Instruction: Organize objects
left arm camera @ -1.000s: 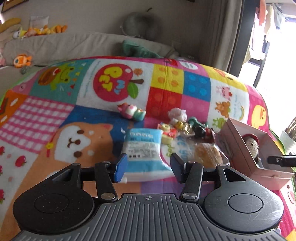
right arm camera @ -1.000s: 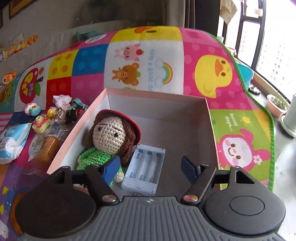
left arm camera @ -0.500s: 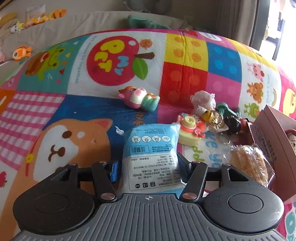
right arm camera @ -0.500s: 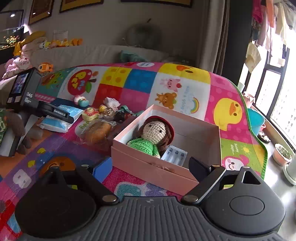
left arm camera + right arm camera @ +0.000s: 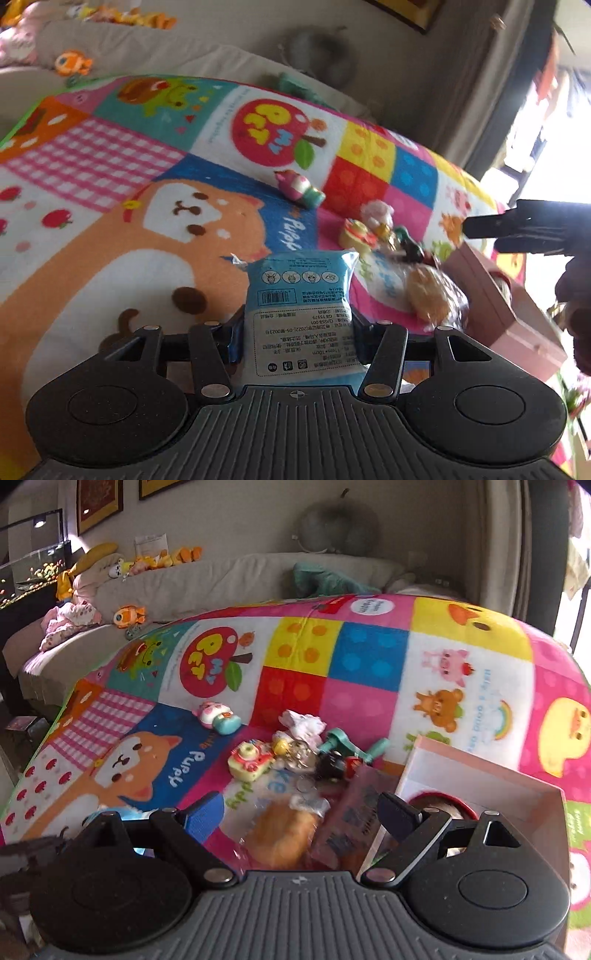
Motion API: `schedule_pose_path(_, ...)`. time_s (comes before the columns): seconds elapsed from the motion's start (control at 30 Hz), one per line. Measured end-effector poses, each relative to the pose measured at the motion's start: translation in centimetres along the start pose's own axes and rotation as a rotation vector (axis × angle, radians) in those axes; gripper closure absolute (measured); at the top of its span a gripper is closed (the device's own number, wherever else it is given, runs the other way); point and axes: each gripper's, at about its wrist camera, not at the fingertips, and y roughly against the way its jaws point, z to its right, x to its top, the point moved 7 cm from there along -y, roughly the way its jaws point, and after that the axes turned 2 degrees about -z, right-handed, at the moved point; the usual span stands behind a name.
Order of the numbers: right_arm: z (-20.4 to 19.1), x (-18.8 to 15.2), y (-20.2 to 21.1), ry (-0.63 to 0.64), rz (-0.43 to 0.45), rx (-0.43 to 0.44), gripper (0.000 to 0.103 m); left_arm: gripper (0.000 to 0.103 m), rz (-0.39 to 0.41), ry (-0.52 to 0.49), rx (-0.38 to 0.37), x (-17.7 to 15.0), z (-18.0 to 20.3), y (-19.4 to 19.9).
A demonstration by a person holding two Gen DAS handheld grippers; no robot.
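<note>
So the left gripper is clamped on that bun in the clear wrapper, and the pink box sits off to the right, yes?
Not the bun. In the left wrist view the left gripper is closing on the blue packet, which sits between its jaws. The bun lies loose on the blanket. The pink box is indeed off to the right.

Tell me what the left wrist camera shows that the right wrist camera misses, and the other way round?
Only the left view: the left hand-held gripper, jaws closing on the blue-and-white packet between them.

Only the right view: the open right hand-held gripper above the wrapped bread, the pink box's pale inside, and a fish tank at far left.

Both: the patchwork blanket, the yellow toy camera, the pink-and-teal figure and the sofa.
</note>
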Motion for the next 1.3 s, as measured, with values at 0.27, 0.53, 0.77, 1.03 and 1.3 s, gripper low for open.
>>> schedule_pose_path(0.27,-9.4,6.9,-14.8,0.114,-0.127,0.009,0.014,0.046,0.069,0.135,-0.018,0.8,-2.2,0.6)
schedule_pose_path(0.53,-12.1,8.7,-22.5,0.150,-0.207,-0.062,0.054,0.046,0.053,0.152,-0.053,0.6,-2.4,0.5)
schedule_pose_path(0.77,-4.3,8.9,-20.4,0.276,-0.216,-0.264,0.056,0.046,0.047,0.179,-0.070,0.5,-2.7,0.4)
schedule_pose_path(1.03,5.8,5.8,-18.0,0.003,-0.323,-0.290,0.073,0.046,0.049,0.188,-0.074,0.4,-2.7,0.4)
schedule_pose_path(1.3,1.4,1.6,-10.6,0.018,-0.285,-0.080,0.074,0.046,0.052,0.189,-0.070,0.4,-2.7,0.4)
